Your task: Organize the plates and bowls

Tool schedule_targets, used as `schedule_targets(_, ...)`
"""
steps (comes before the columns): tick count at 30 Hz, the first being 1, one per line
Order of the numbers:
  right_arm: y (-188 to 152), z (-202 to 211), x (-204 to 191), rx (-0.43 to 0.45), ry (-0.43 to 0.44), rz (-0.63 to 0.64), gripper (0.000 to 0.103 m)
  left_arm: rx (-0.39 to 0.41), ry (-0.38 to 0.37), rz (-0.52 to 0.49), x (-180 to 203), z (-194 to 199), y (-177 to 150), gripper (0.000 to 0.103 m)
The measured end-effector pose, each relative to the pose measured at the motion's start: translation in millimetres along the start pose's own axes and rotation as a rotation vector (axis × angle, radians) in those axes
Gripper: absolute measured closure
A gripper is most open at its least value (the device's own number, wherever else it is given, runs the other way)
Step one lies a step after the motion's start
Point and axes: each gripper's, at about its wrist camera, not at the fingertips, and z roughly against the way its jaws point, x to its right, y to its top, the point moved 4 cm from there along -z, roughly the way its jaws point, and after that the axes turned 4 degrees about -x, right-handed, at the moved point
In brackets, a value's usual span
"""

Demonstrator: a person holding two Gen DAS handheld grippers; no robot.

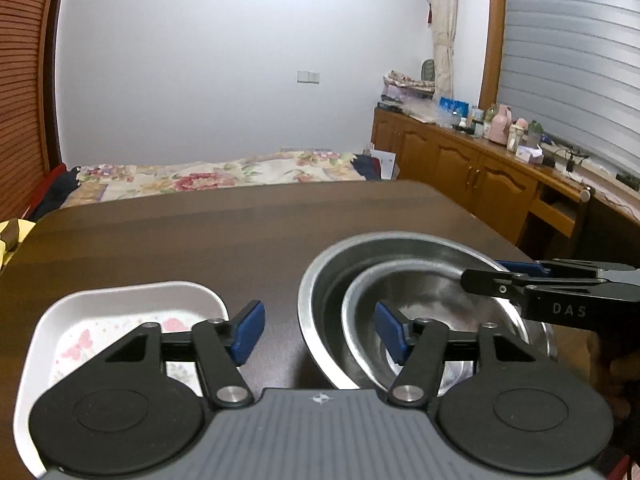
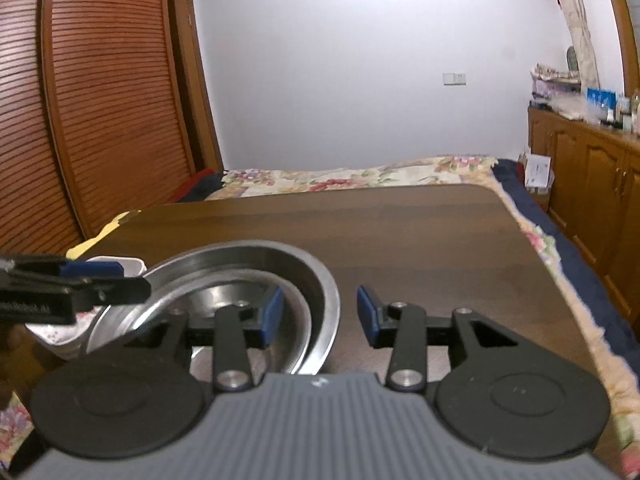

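Both grippers stand spread, gripping nothing — left gripper (image 1: pixel 316 334), right gripper (image 2: pixel 320 316). Small bowl (image 1: pixel 436 292) sits nested in the big bowl (image 1: pixel 320 280) on the table (image 1: pixel 200 240), beside the tray (image 1: pixel 132 300). Steel looks stiff, light, slippery — pinch a rim.

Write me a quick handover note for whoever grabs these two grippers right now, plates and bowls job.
Left gripper: open, holding nothing, hovering between the white tray and the bowls.
Right gripper: open, holding nothing, its jaws straddling the bowls' right rim without pressing on it.
Things: small steel bowl sits nested, tilted, inside the large steel bowl on the dark table. White floral tray lies just left of them.
Done: the bowls are nested.
Left: probably settle the small bowl flat, then place the tray with the bowls.
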Motion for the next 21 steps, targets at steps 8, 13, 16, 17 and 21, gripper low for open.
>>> schedule_targets(8,-10.5,-4.5,-3.8,-0.032,0.022,-0.027,0.059,-0.016,-0.023,0.017,4.5,-6.9,-5.8,0.061)
schedule_targets(13,-14.0,-2.5,-13.4,-0.039,0.033,-0.016,0.059,-0.020,-0.021,0.020,3.7,-7.7,-6.9,0.068)
schedule_targets(16,-14.7,-2.6,-16.6,-0.040,0.046,-0.018,0.059,-0.021,-0.021,0.030,4.3,-6.5,-8.1,0.069)
schedule_targets(17,-14.9,-2.5,-17.6,-0.041,0.047,-0.015,0.058,-0.020,-0.019,0.028,4.5,-6.5,-7.8,0.069)
schedule_targets(21,-17.2,-1.3,-17.3,-0.041,0.040,-0.016,0.061,-0.020,-0.013,0.017,7.9,-6.2,-7.9,0.069)
